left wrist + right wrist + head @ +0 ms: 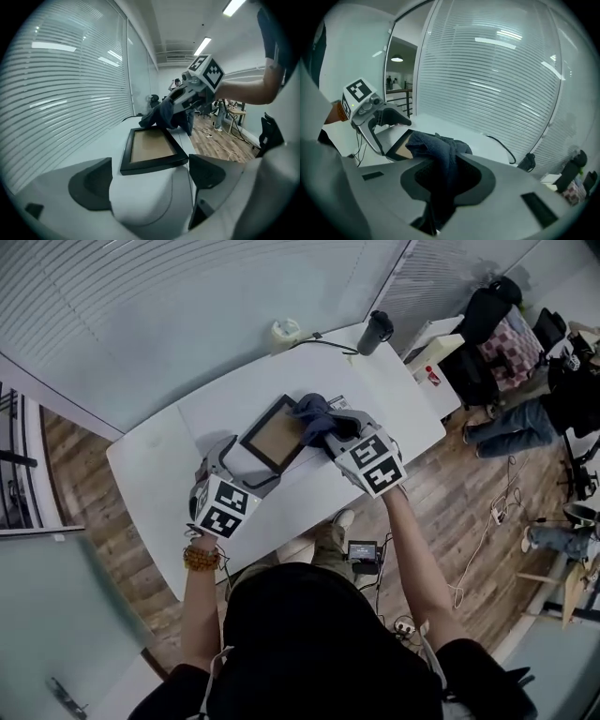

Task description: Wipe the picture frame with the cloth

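At the middle of the desk (159, 484): the picture frame (273, 437) lies flat and face up, set askew to the desk's edges.
The cloth (314, 413): dark blue, bunched on the frame's far end and touching it.
The right tongs (446, 174): clamped on the cloth, a tail of it hanging down between the jaws.
The left tongs (149, 174): spread wide at the frame's near end, pinching nothing; the frame's near edge lies just ahead of the jaws.
Risk: as I judge it, the frame could skid toward the desk's near edge once the cloth drags, since nothing pins it; the loose tail might snag a corner.
Far edge of the desk: a dark tumbler (375, 331), a pale roll-like thing (284, 332) and a cable (330, 346), all well apart from the frame.
In the way: nothing between cloth and frame.
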### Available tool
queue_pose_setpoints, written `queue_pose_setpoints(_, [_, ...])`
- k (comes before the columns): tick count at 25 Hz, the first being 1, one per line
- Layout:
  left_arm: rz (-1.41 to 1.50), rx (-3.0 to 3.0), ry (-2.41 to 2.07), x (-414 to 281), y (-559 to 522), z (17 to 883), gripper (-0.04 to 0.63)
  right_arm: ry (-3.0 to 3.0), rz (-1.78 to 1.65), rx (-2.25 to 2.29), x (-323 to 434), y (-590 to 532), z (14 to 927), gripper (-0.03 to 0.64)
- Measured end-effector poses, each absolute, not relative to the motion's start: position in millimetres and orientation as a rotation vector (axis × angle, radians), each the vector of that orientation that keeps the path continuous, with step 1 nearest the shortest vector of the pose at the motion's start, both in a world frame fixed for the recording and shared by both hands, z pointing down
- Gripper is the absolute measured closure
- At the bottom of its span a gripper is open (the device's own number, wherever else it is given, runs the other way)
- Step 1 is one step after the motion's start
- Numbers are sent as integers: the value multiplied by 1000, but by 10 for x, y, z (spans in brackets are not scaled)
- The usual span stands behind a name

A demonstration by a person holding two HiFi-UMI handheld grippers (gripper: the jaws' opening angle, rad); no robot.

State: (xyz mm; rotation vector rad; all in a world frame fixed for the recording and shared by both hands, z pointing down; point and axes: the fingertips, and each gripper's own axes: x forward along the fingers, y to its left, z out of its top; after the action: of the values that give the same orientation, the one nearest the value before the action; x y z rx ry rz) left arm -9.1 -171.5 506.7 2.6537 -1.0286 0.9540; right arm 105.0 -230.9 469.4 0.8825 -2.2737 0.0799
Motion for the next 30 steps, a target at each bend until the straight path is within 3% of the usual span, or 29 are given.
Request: queue_pose_setpoints(30, [1059,2666,-873,-33,-1705,5171,107,-2056,143,847,870,-2300,5075,569])
